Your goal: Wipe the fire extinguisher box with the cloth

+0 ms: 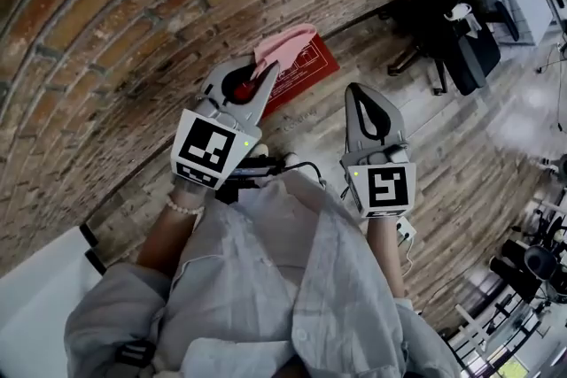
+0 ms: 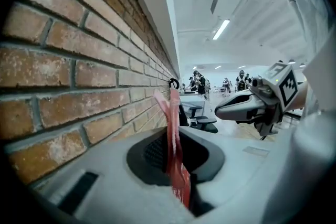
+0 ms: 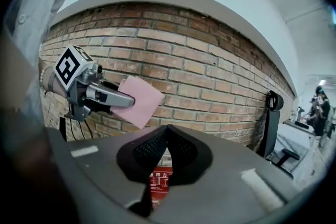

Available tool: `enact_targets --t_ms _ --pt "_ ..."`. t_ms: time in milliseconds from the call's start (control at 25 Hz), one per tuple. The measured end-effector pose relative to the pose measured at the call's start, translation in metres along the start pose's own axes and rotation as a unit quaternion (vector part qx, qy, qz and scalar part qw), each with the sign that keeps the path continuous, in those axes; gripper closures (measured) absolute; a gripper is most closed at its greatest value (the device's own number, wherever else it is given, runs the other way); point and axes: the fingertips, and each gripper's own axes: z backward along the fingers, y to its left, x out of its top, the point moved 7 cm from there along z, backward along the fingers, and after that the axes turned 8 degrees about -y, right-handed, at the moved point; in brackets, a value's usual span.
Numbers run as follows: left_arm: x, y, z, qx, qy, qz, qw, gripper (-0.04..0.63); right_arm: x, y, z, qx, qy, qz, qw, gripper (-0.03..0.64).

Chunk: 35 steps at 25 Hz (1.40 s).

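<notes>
A red fire extinguisher box (image 1: 310, 66) lies on the wooden floor against the foot of the brick wall (image 1: 133, 4). My left gripper (image 1: 259, 82) hangs above its near end, shut on a pink cloth (image 1: 285, 42) that sticks up past the fingertips. In the left gripper view the cloth (image 2: 172, 113) stands edge-on between the jaws. My right gripper (image 1: 356, 91) is held to the right of the box, shut with nothing in it. Below its touching jaws in the right gripper view shows the box (image 3: 157, 186), with the left gripper (image 3: 113, 97) and the cloth (image 3: 137, 100) up at the left.
A black office chair (image 1: 461, 35) stands on the floor at the right, and also near the wall in the right gripper view (image 3: 270, 113). Cables and a small black device (image 1: 257, 165) hang at the person's chest. More equipment crowds the far right floor.
</notes>
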Motion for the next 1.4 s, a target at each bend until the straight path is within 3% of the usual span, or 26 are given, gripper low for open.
enact_targets --t_ms 400,1400 --pt "0.008 -0.011 0.007 -0.022 -0.003 -0.027 0.9994 0.583 0.018 -0.003 0.006 0.000 -0.017 0.015 1.000 0.612" --pt "0.005 -0.006 0.013 -0.011 -0.003 -0.013 0.9999 0.583 0.015 0.006 0.003 0.023 -0.004 0.032 0.999 0.612"
